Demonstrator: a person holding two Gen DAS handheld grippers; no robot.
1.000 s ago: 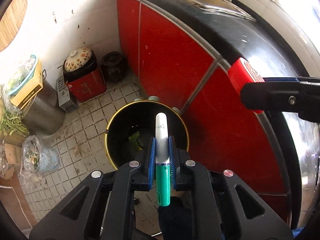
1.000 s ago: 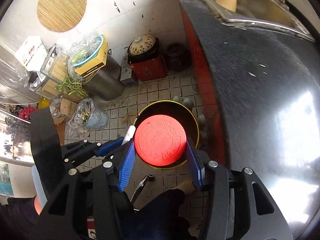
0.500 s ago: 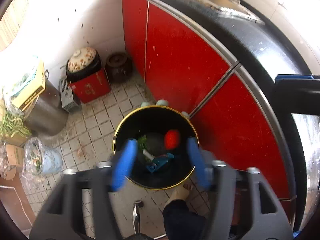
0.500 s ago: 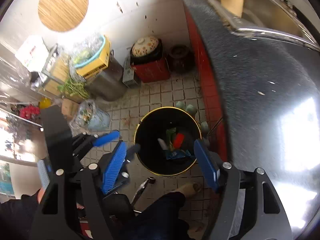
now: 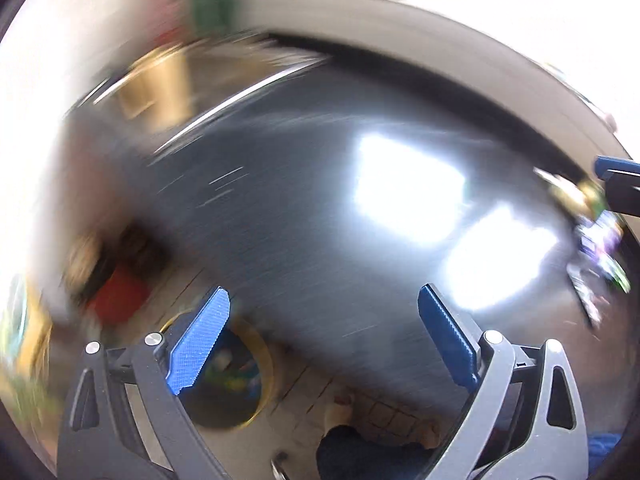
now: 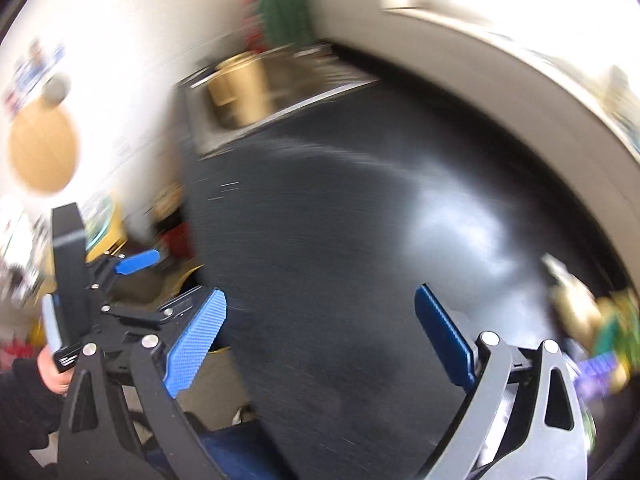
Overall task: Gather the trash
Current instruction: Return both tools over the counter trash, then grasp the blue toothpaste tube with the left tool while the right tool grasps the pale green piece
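Observation:
Both views are motion-blurred. My left gripper point(image 5: 320, 340) is open and empty above the black countertop point(image 5: 312, 216). The black trash bin with a yellow rim point(image 5: 236, 376) sits on the floor at lower left, with trash inside it. My right gripper point(image 6: 320, 340) is open and empty over the countertop point(image 6: 340, 240). The left gripper also shows in the right wrist view point(image 6: 136, 262) at the left. Blurred trash wrappers lie on the counter at the right point(image 5: 592, 232), also in the right wrist view point(image 6: 592, 320).
A steel sink point(image 6: 280, 92) with a yellow jug point(image 6: 240, 84) is at the counter's far end. A red box point(image 5: 120, 292) and bags stand on the tiled floor at left. A round woven mat point(image 6: 42, 154) hangs on the white wall.
Both grippers opened and dropped the green-white tube and red-capped item into the bin, then swung up from the bin toward the countertop.

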